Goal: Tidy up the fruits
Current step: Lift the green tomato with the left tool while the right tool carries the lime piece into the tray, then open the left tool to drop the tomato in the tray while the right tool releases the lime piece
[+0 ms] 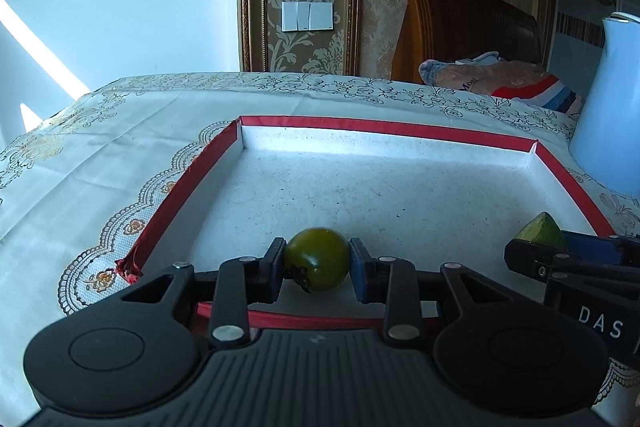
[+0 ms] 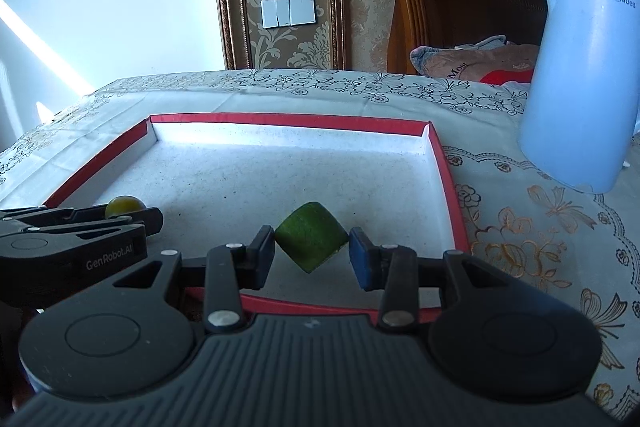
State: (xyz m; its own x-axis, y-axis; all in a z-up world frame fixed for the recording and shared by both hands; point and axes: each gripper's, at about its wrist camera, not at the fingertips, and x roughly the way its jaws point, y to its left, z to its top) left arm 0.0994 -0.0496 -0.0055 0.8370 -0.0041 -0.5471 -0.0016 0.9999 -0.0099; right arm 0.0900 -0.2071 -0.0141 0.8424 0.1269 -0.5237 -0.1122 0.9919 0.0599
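The left gripper (image 1: 317, 265) is pinching a round, dark green fruit (image 1: 317, 259) between its pads, the dried calyx turned to the side, and the right gripper (image 2: 311, 251) has a blocky, bright green fruit (image 2: 311, 243) clamped corner to corner. Both hang side by side above the near edge of the red-rimmed tray (image 1: 180, 187), whose white floor is bare. The tray lies on a lace-patterned tablecloth (image 1: 100, 155), and a pale blue kettle (image 2: 580, 87) stands off the tray's far right corner. As I judge it, the worry is in the letting go. The round fruit would likely roll across that smooth floor if released from any height. The angular one is held only by its tips, so it could twist out early. The two grippers are also close enough to knock each other.
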